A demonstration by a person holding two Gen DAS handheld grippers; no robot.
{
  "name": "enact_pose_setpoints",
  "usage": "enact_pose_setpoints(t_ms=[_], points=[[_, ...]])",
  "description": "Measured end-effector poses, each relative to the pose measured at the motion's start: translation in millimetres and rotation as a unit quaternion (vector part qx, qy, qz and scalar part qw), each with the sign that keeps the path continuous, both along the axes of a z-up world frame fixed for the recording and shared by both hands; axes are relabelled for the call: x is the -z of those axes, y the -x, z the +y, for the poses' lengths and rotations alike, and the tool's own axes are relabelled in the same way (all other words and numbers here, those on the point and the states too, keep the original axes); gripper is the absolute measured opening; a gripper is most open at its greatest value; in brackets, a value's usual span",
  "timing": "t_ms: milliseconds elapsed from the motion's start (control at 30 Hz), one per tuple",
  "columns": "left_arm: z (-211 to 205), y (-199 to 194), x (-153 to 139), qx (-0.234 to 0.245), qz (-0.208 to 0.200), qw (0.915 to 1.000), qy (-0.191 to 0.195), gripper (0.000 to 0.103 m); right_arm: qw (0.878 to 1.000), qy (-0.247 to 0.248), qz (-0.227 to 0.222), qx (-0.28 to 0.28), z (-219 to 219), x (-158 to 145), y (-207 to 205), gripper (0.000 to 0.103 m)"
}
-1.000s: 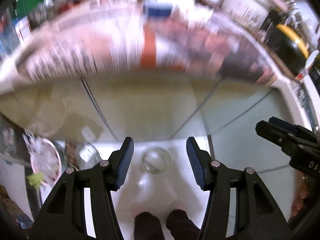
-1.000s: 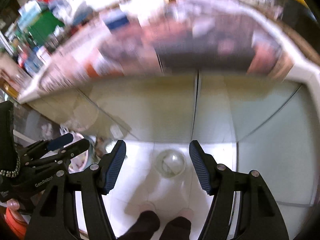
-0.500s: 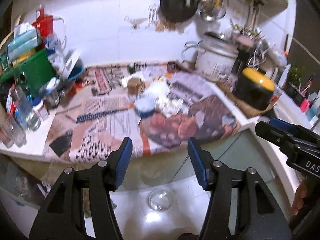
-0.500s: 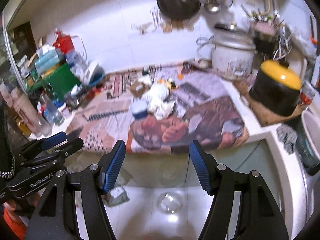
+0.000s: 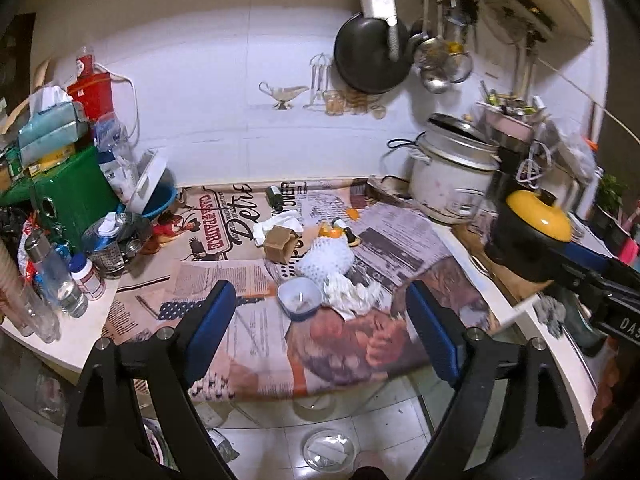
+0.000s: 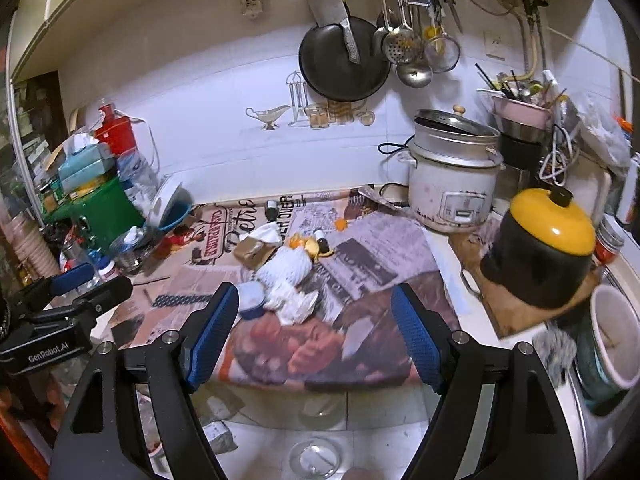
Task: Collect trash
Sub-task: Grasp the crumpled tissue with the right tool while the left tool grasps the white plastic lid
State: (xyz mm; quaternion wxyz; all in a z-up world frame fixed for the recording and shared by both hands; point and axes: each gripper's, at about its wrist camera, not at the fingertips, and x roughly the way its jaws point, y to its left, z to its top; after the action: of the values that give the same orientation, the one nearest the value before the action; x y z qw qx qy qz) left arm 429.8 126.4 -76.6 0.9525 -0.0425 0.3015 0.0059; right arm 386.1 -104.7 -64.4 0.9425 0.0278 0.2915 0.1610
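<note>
A newspaper-covered counter [image 5: 240, 280] carries a heap of trash: a small cardboard box [image 5: 280, 242], a white foam net [image 5: 326, 260], crumpled tissue [image 5: 352, 292], a blue-rimmed cup [image 5: 299, 298] and orange peel [image 5: 330, 231]. My left gripper [image 5: 320, 324] hangs before the counter's front edge, its jaws opening with nothing between them. My right gripper [image 6: 316, 334] hovers beside it, jaws also opening and empty. In the right wrist view the same heap shows: box [image 6: 254, 250], foam net [image 6: 286, 266], cup [image 6: 250, 298], tissue [image 6: 294, 306].
A rice cooker [image 6: 452, 184] and a black pot with a yellow lid [image 6: 544, 256] stand at the right. A green box [image 5: 68, 196], bottles [image 5: 56, 276] and a metal cup crowd the left. A glass bowl [image 5: 328, 448] lies on the floor below.
Both grippers have risen from facing the floor and cabinet front to looking over the counter. Both pairs of jaws now stand wider apart.
</note>
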Motion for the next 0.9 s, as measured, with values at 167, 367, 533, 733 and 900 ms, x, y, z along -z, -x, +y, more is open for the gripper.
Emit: enact_pose_setpoints(t_ms=[167, 367, 533, 733, 900], points=[[1, -54, 16, -0.041, 0.033, 0.9986, -0.001, 0.086, 0.999, 0.008, 0.027, -0.041, -6, 8, -56, 0.076], [13, -101, 54, -0.093, 0.082, 0.9922, 0.014, 0.086, 0.993, 0.033, 0.059, -0.100, 11, 35, -105, 0.076], [31, -128, 82, -0.107, 0.124, 0.9864, 0.018, 0.086, 0.983, 0.038, 0.118, -0.134, 38, 71, -137, 0.076], [57, -166, 119, -0.075, 0.175, 0.9816, 0.020, 0.086, 0.971, 0.043, 0.200, -0.127, 70, 126, -172, 0.076], [73, -195, 145, -0.027, 0.208, 0.9776, 0.008, 0.086, 0.957, 0.037, 0.274, -0.092, 90, 169, -189, 0.076]])
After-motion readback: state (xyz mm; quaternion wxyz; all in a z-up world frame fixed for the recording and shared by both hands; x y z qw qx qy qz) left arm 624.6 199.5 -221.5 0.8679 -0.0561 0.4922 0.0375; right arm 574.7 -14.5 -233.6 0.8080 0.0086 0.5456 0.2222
